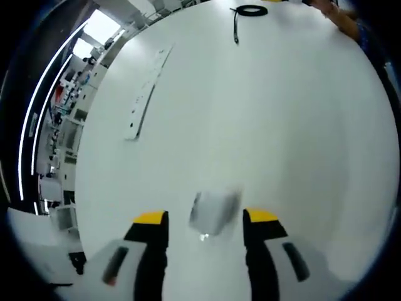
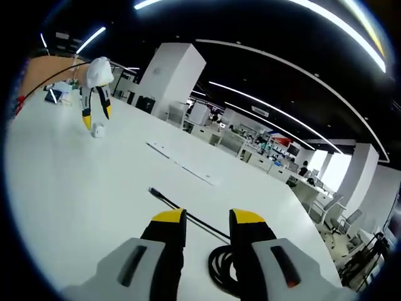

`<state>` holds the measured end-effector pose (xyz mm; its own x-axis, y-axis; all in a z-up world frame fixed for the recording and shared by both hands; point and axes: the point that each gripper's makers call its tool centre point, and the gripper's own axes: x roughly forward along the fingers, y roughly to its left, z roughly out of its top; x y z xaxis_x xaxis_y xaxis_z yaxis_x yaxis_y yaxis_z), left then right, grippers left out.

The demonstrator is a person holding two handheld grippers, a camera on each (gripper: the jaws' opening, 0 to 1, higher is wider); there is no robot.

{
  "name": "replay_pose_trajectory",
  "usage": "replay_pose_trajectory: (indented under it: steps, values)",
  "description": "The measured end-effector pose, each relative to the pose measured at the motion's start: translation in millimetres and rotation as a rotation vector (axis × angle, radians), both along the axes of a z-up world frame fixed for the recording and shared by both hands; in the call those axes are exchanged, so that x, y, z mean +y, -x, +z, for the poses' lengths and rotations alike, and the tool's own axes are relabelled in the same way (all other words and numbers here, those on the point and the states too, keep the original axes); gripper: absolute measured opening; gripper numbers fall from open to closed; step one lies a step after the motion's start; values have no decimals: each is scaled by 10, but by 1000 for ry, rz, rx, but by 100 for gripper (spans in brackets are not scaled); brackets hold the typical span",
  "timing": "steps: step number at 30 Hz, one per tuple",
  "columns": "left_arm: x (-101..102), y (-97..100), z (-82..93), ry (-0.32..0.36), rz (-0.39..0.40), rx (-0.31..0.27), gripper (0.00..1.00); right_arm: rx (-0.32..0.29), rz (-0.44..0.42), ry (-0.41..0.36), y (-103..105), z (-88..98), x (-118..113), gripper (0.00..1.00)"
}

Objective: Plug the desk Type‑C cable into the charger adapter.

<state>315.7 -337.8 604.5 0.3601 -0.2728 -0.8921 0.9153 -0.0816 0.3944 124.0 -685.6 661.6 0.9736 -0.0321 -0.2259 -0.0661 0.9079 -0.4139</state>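
In the left gripper view we see the charger adapter [image 1: 213,213] lying on the white table [image 1: 263,125], right between the yellow-tipped jaws of the left gripper [image 1: 205,218]. It is a small pale grey-white block, badly blurred — we cannot make out its port or prongs, and we cannot tell whether either jaw touches it. The jaws stand wide apart, gripping nothing. Farther up the table lies a long white strip [image 1: 145,94], maybe a power strip, too blurred to say. At the far edge sits the Type-C cable [image 1: 245,14], a black coil with one end trailing toward us.

In the right gripper view the same cable [image 2: 216,251] lies just under the right gripper [image 2: 208,219]: a black coil partly hidden behind the right jaw, with a straight run passing between the jaw tips and ending in a plug [image 2: 154,192] on the table [image 2: 75,188]. These jaws are parted too, closed on nothing — contact with the cable we cannot tell. Far off at upper left the left gripper [image 2: 96,117] hangs over the adapter [image 2: 98,130], a tiny white speck.
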Motion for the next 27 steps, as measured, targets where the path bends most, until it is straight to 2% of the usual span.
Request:
replay_pose_trajectory:
  steps: [15,27]
  values:
    - [-96,26,-205,-68,-34,108,33,21,7,18,-55,-59,-11,28]
    - [-95,43,-208,-90,-43,118,27,36,21,26,-61,-106,18,28]
